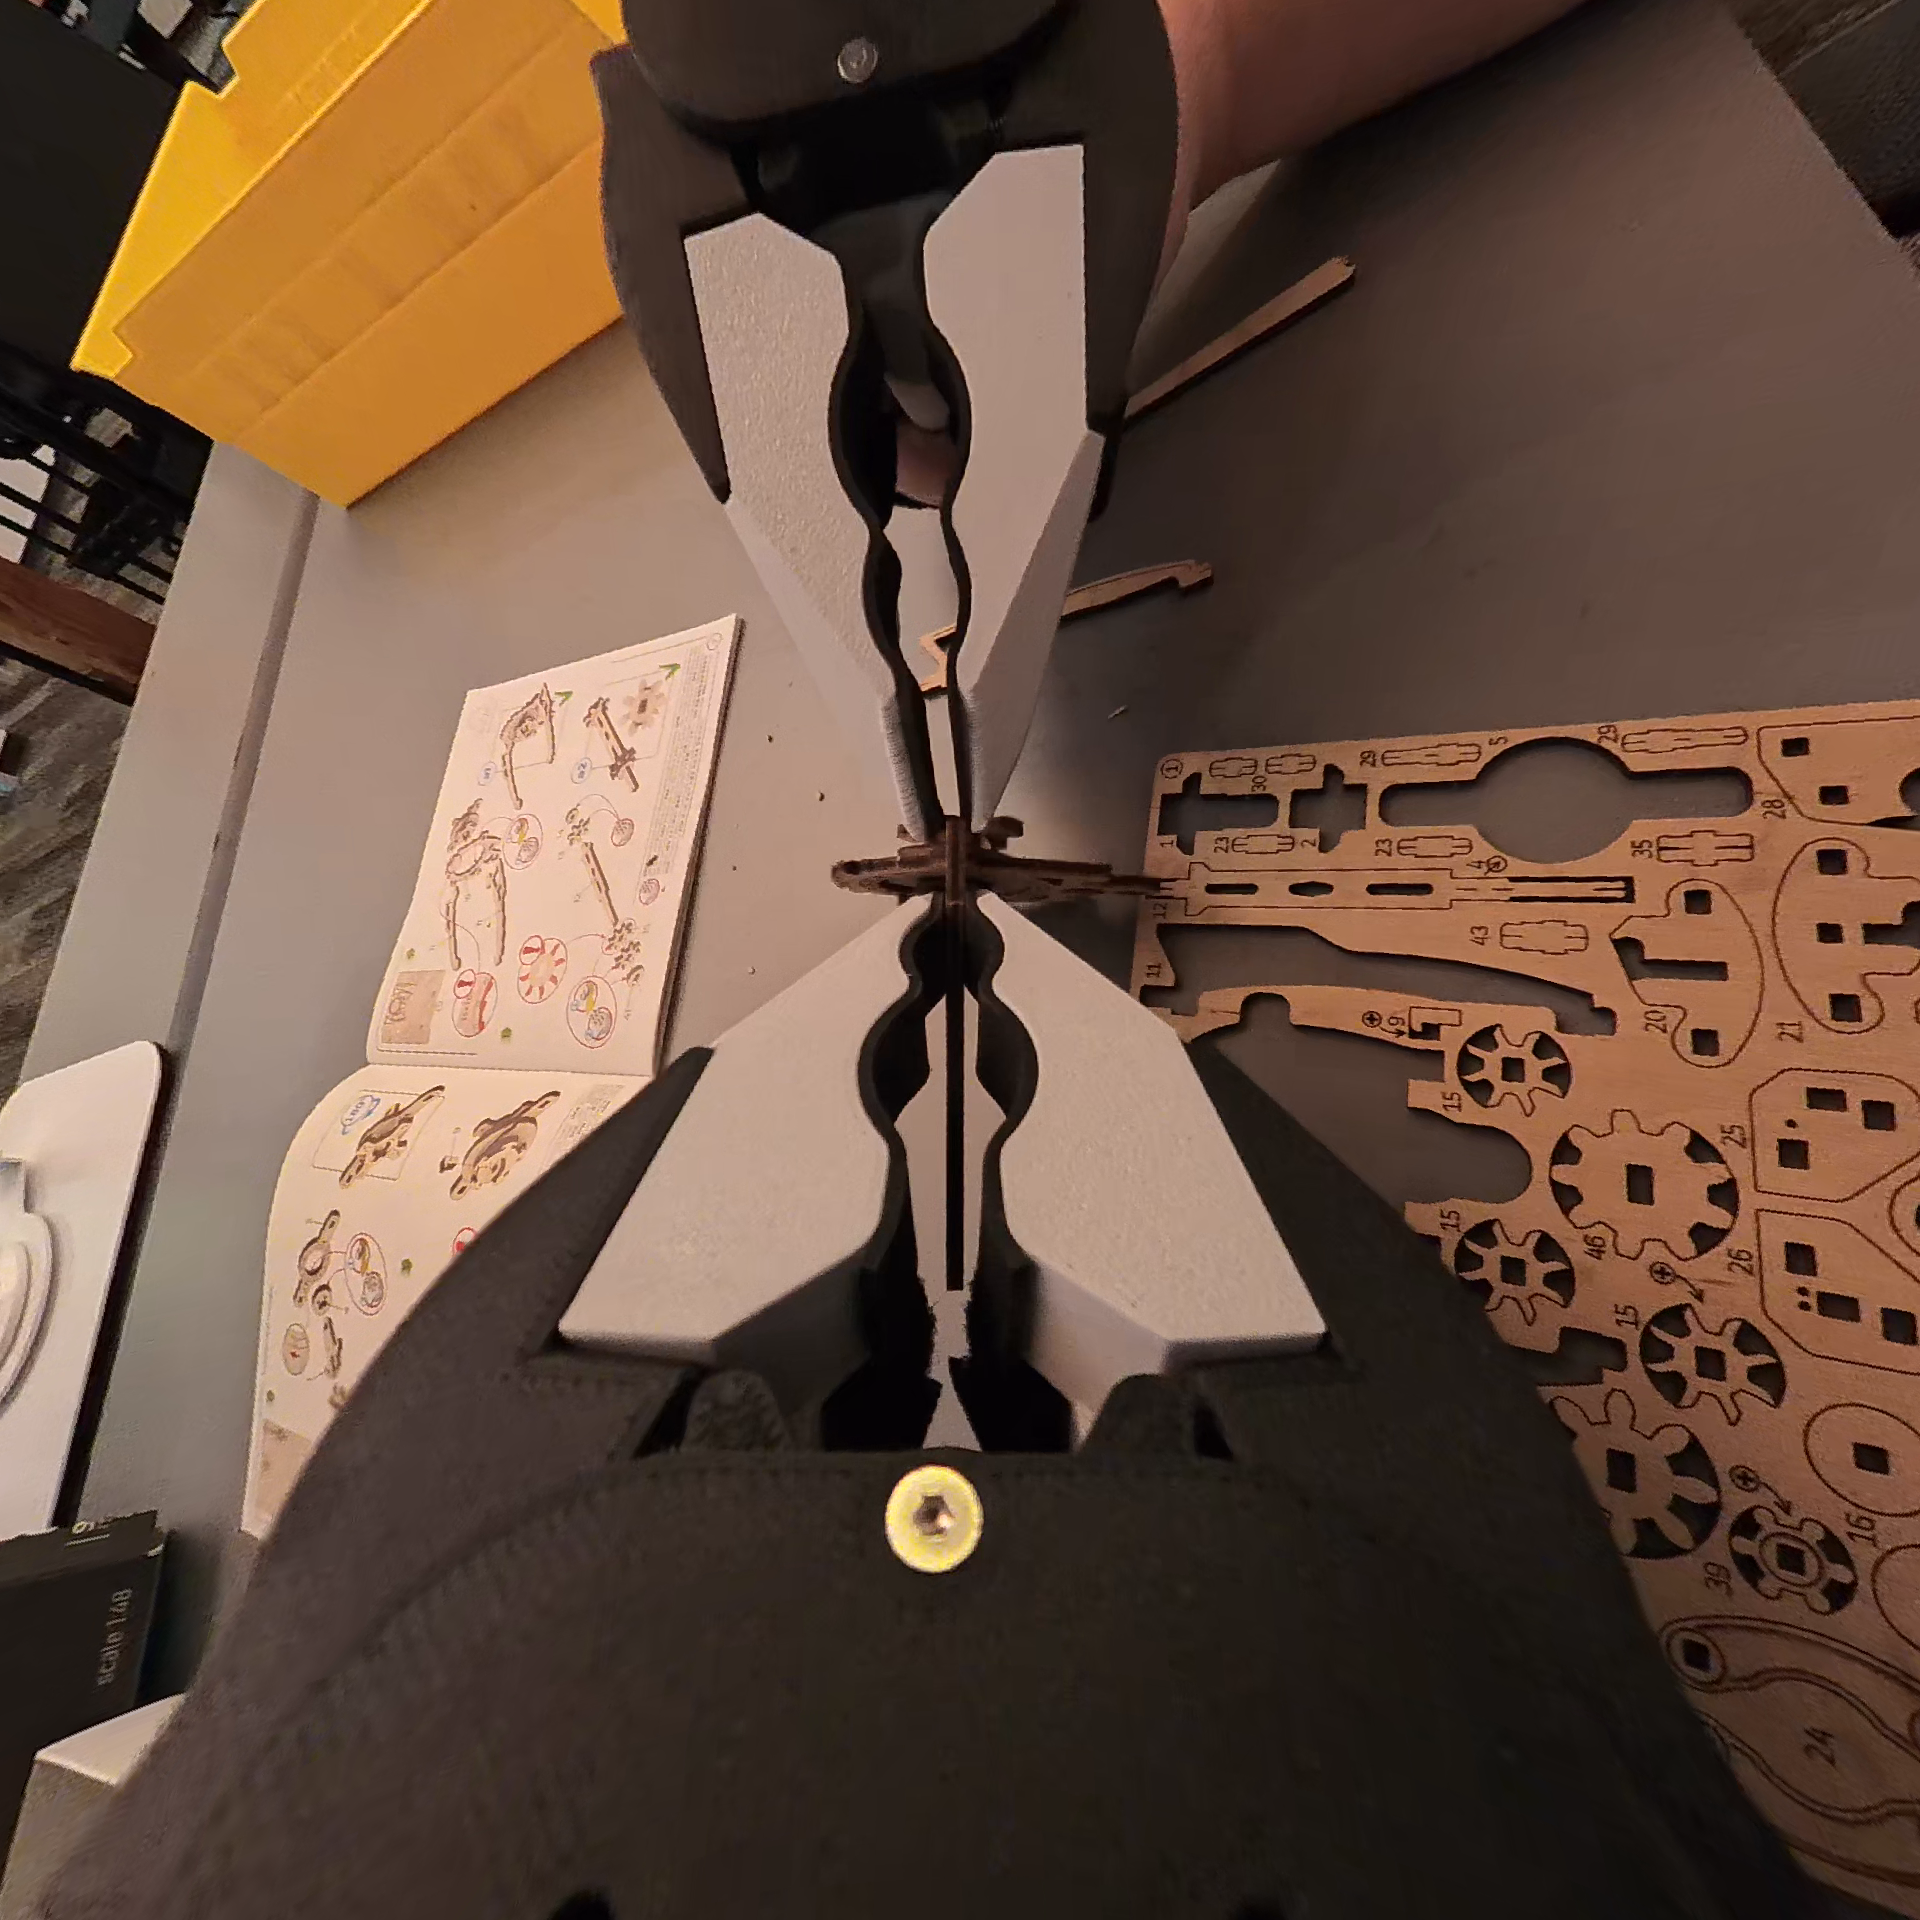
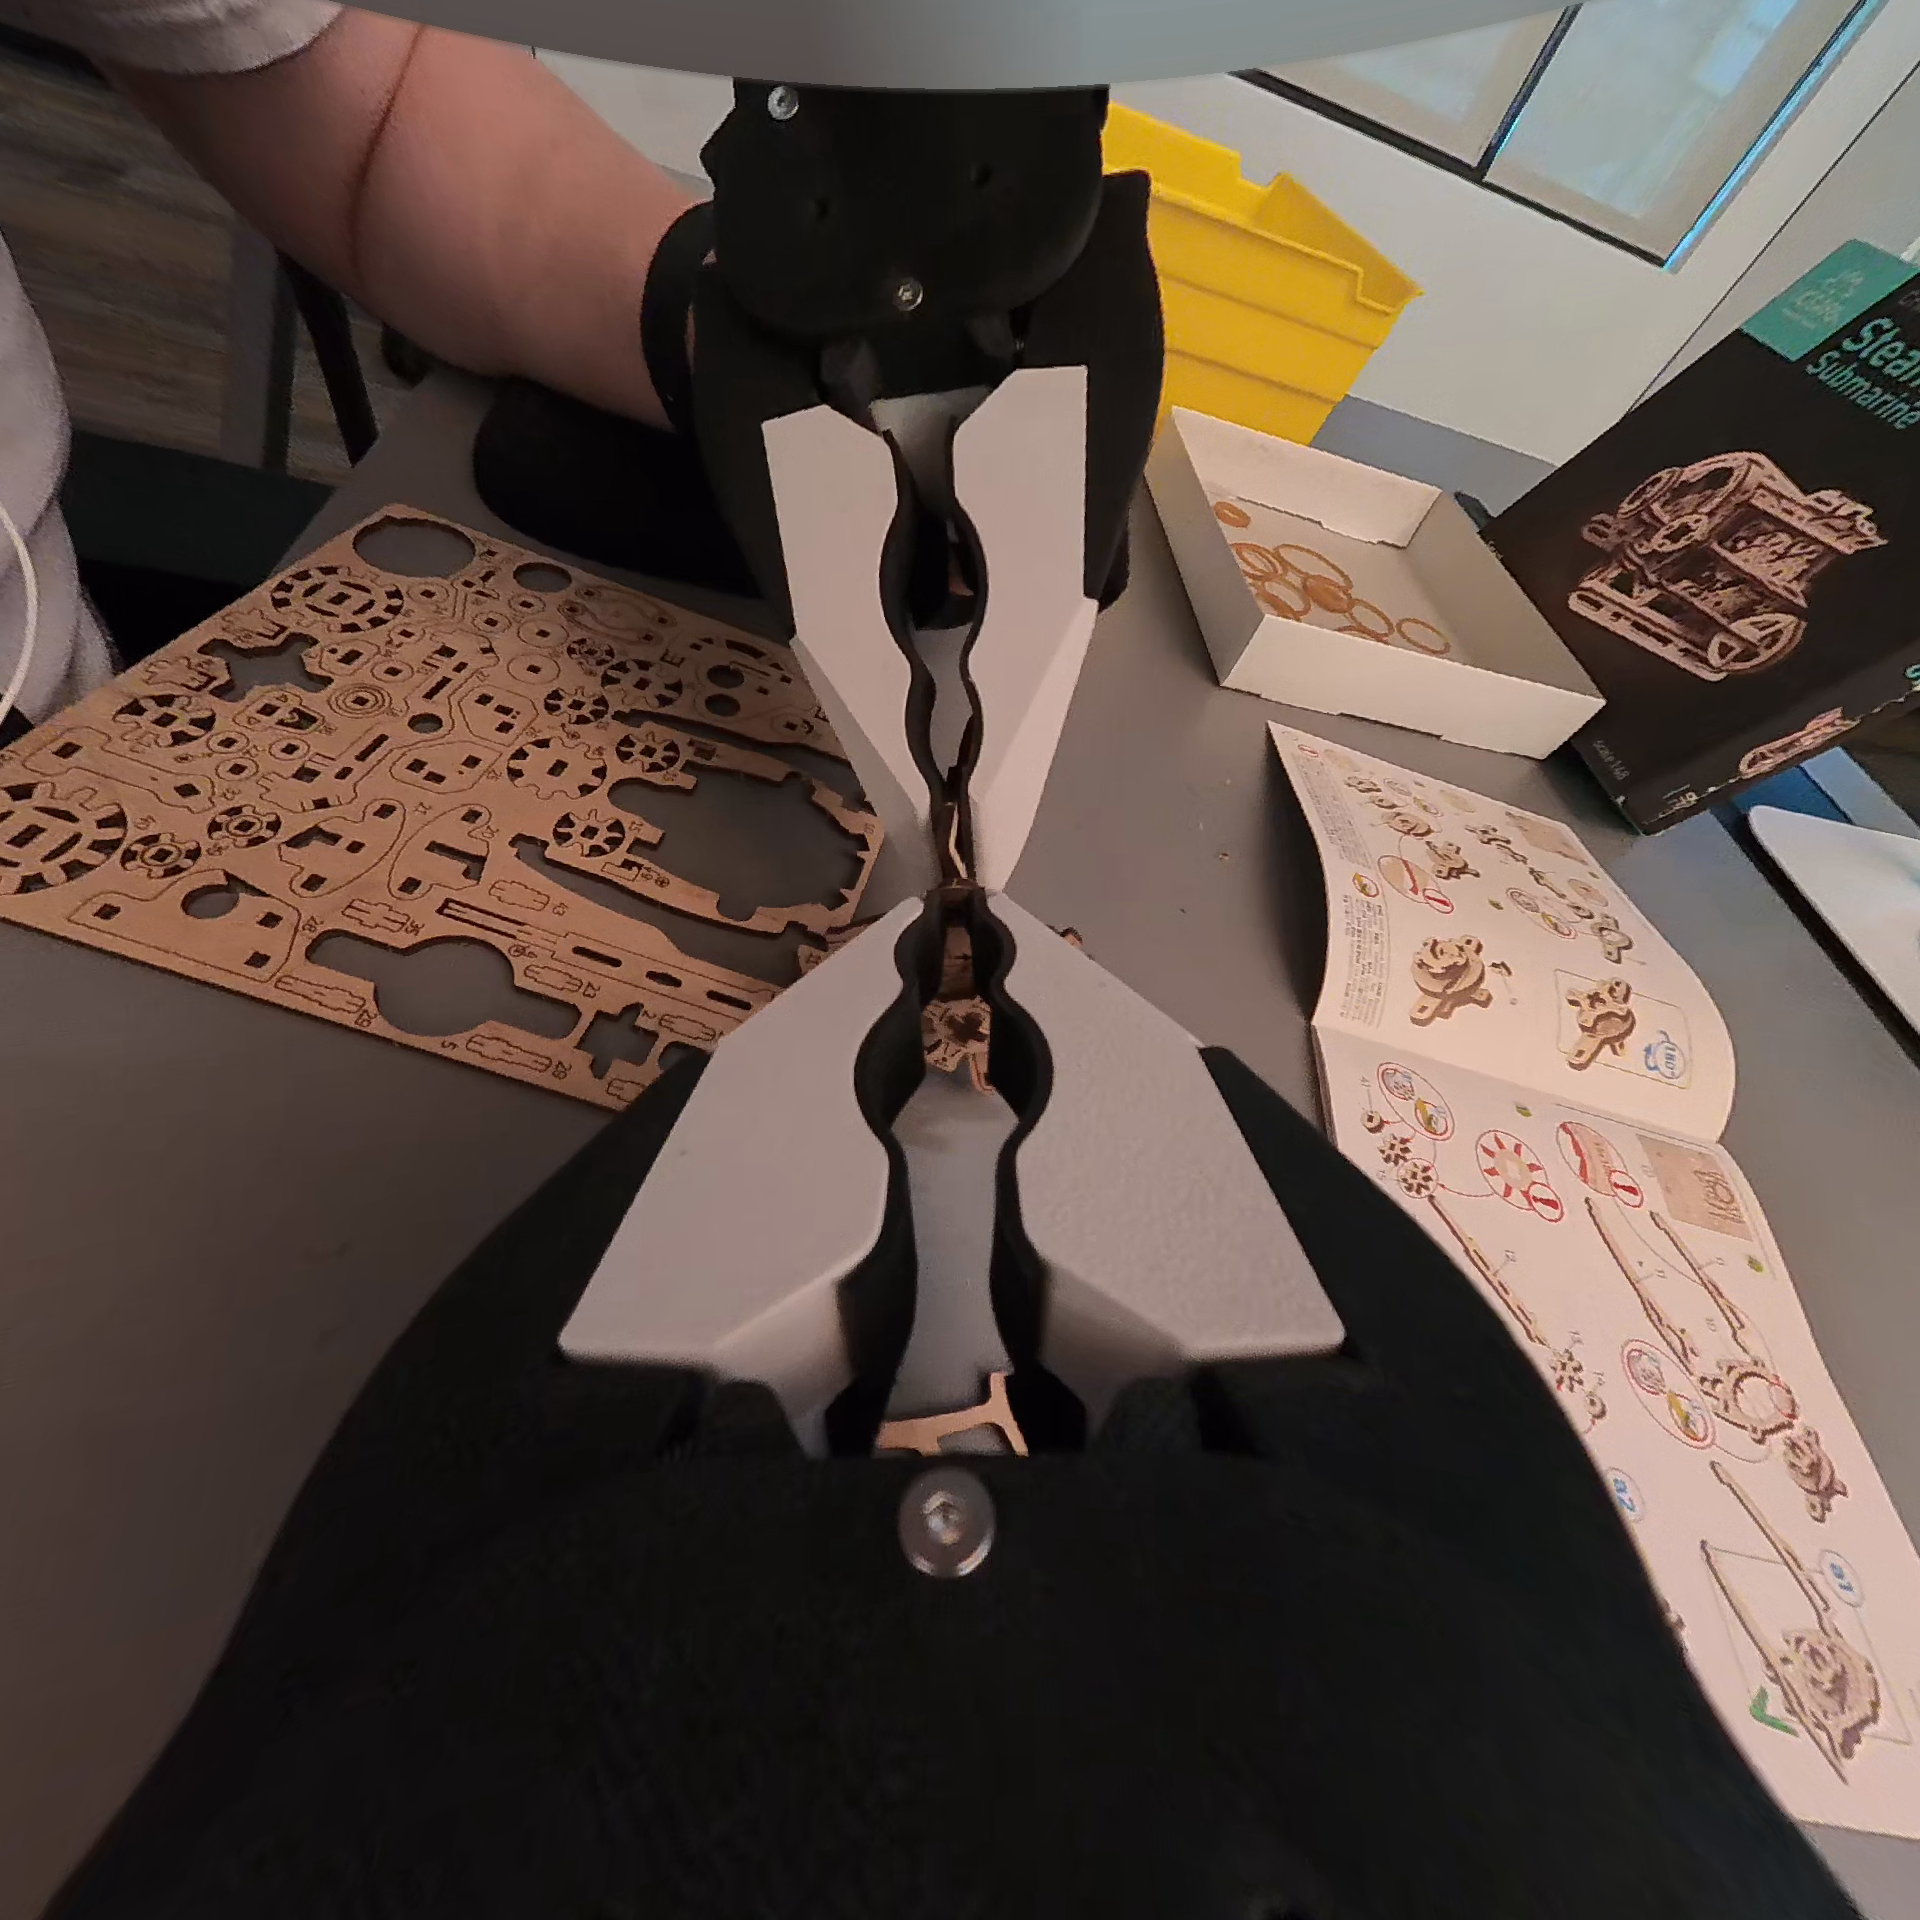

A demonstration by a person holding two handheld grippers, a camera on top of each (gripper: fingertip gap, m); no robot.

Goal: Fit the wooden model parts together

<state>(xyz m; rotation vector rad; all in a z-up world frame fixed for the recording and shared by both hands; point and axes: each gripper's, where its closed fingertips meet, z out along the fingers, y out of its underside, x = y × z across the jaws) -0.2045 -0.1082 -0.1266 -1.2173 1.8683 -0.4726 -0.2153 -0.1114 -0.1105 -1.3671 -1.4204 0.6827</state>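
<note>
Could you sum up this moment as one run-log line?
left gripper: shut on wooden strip | right gripper: shut on gear assembly | tips meeting above table | stage: fitting

A grey table (image 2: 312,1195) fills most of both views. Behind it stand a yellow bin (image 1: 343,260), a pale wall (image 2: 1558,281) and a window (image 2: 1621,114).

You are at a grey table (image 2: 312,1195) in an office-like workroom. A yellow bin (image 1: 343,260) sits at the far edge, and a window (image 2: 1662,114) runs along a pale wall. A hobby kit is spread around you: a laser-cut plywood sheet (image 1: 1558,1091), an open instruction booklet (image 2: 1507,1143), the kit box (image 2: 1714,582) and a white tray (image 2: 1351,582) of rubber bands.
</note>
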